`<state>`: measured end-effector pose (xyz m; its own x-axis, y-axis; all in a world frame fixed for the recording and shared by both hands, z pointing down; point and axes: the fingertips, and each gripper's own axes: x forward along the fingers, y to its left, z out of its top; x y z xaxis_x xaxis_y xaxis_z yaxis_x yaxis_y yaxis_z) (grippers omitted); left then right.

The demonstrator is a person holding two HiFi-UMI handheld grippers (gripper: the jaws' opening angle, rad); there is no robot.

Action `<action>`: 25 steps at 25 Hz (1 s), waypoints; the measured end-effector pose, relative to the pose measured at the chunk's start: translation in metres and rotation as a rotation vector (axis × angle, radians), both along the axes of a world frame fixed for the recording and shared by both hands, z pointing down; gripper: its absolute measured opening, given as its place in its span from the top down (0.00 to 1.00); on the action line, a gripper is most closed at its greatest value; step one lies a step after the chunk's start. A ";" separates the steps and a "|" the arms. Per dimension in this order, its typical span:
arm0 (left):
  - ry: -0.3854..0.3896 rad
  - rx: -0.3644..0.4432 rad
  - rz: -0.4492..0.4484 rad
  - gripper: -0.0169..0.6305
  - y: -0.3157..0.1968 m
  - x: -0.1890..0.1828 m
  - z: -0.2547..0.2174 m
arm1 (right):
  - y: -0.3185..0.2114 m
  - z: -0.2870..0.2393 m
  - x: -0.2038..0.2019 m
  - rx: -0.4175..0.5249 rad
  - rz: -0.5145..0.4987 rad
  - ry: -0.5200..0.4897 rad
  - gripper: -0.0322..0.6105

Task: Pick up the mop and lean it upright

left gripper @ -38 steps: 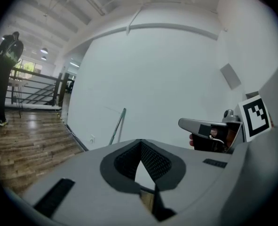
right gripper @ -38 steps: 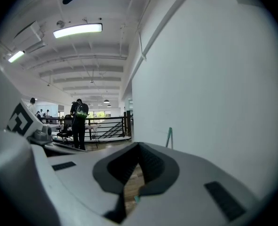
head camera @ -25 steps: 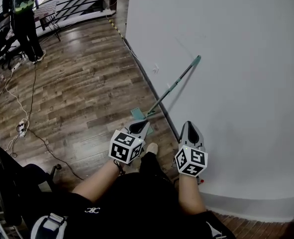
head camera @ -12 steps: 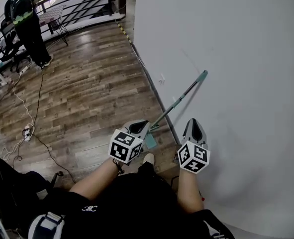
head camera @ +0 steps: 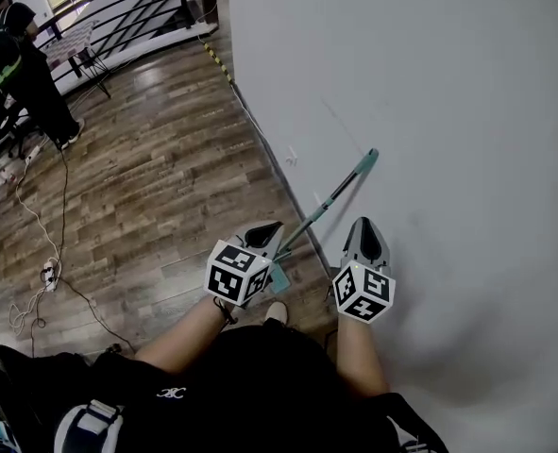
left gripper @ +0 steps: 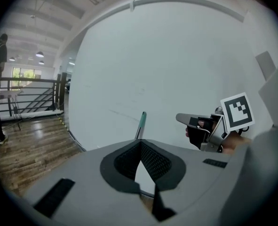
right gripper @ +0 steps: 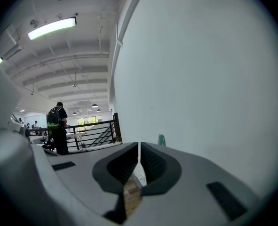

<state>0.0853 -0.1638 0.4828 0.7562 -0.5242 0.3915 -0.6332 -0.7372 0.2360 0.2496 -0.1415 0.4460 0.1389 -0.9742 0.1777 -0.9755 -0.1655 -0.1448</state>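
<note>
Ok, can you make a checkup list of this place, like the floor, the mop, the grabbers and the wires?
Surface: wooden floor, running up to a white wall.
Job's things: mop stands tilted, with the handle top against the wall and the head down on the floor.
Clutter: nothing seen near the mop.
Grippers: left gripper and right gripper are both shut with nothing between their jaws; neither holds the mop.
Cables: a white cable trails across the floor to a power strip.
Surroundings: a person stands by a black railing, far from the mop.
</note>
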 end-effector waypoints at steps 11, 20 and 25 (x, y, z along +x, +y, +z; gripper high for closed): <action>-0.006 -0.017 0.025 0.99 -0.061 0.033 0.004 | -0.090 0.025 0.056 -0.066 0.135 -0.045 0.69; -0.006 -0.017 0.080 0.99 -0.115 0.026 0.009 | -0.157 0.082 0.090 -0.198 0.287 -0.090 0.69; 0.013 -0.018 0.086 0.99 -0.126 0.018 0.002 | -0.173 0.102 0.102 -0.253 0.347 -0.114 0.78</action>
